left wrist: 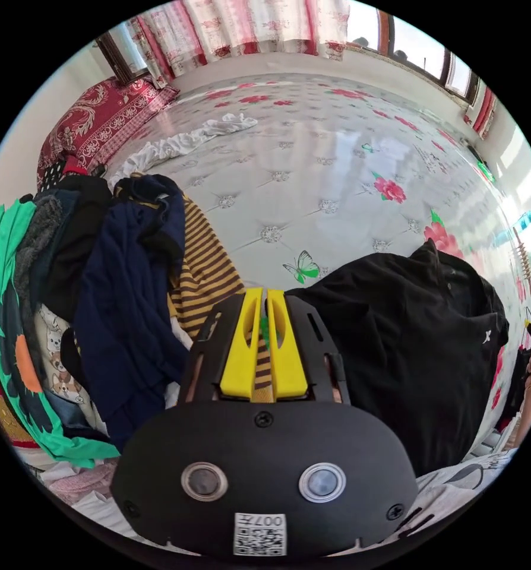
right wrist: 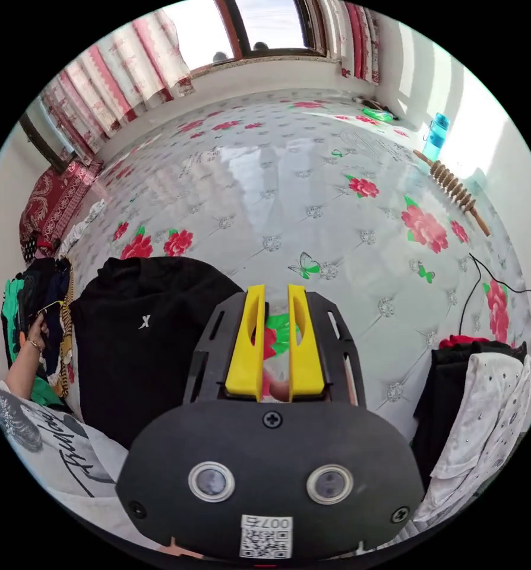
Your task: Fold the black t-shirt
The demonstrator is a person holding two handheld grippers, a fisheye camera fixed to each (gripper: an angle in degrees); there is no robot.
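Note:
The black t-shirt [left wrist: 408, 344] lies crumpled on the flowered bed sheet [left wrist: 313, 178], just right of my left gripper [left wrist: 265, 297]. That gripper's yellow jaws stand together with nothing between them, held above the sheet near a striped garment. In the right gripper view the black t-shirt [right wrist: 141, 332] is left of my right gripper [right wrist: 276, 297], a small white mark showing on its cloth. The right jaws stand a narrow gap apart and hold nothing, hovering over the sheet [right wrist: 313, 196].
A heap of clothes [left wrist: 129, 309] with a striped garment [left wrist: 206, 273] and a green one [left wrist: 4, 309] lies left. A white cloth [left wrist: 182, 142] and red pillow [left wrist: 99, 119] lie farther off. A person's hand [right wrist: 37, 332] holds a phone. Stacked clothes [right wrist: 479, 386], bottle [right wrist: 436, 133], wooden roller [right wrist: 455, 187].

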